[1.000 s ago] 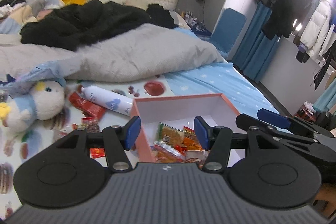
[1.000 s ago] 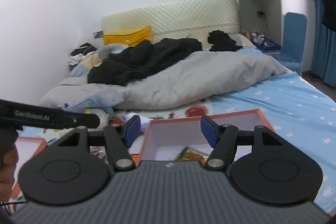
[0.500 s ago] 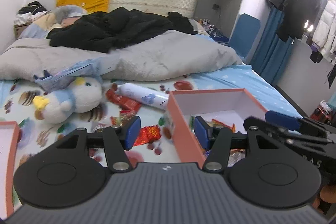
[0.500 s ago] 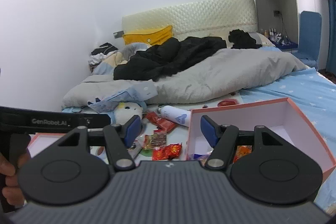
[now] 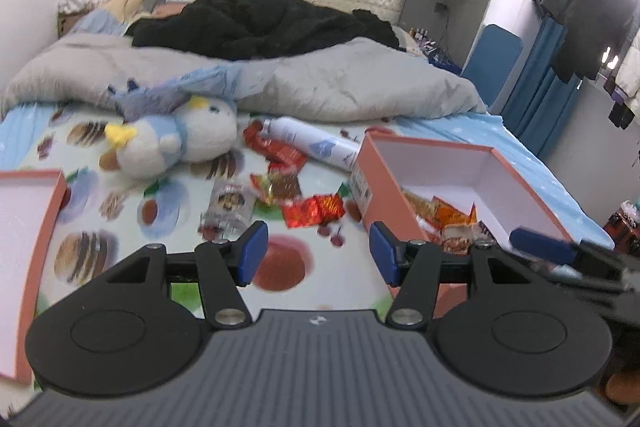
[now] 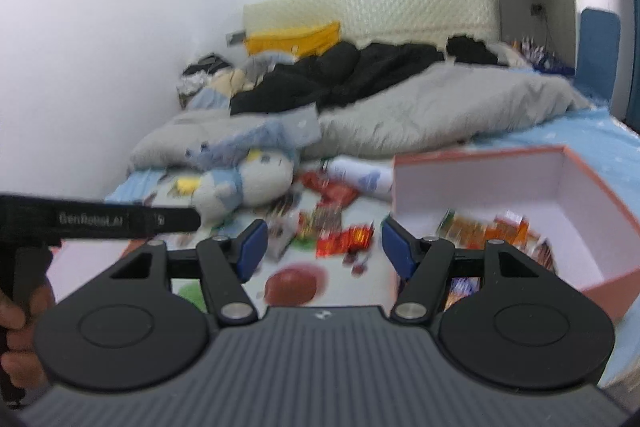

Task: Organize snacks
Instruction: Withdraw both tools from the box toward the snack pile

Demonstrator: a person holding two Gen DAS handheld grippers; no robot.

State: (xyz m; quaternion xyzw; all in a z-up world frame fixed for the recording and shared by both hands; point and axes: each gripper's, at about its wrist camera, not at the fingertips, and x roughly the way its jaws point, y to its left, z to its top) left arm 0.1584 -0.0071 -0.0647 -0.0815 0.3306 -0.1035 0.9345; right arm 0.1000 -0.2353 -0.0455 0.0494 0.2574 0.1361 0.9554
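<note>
Approaching loose snacks [image 5: 312, 209] on the bed [image 5: 280, 267], both grippers are empty: left gripper [image 5: 314, 253] and right gripper [image 6: 320, 247] each have fingers apart, nothing between them. Wrappers lie just left of the box [image 5: 382, 195], which already holds several packets. A sound pick likely centres one red wrapper between the fingers, pressing lightly into the soft sheet. Beyond the box: a bottle [image 5: 312, 143], a plush toy [image 5: 176, 143], a grey duvet [image 5: 320, 87]; a lid [image 5: 24, 227] far left.
</note>
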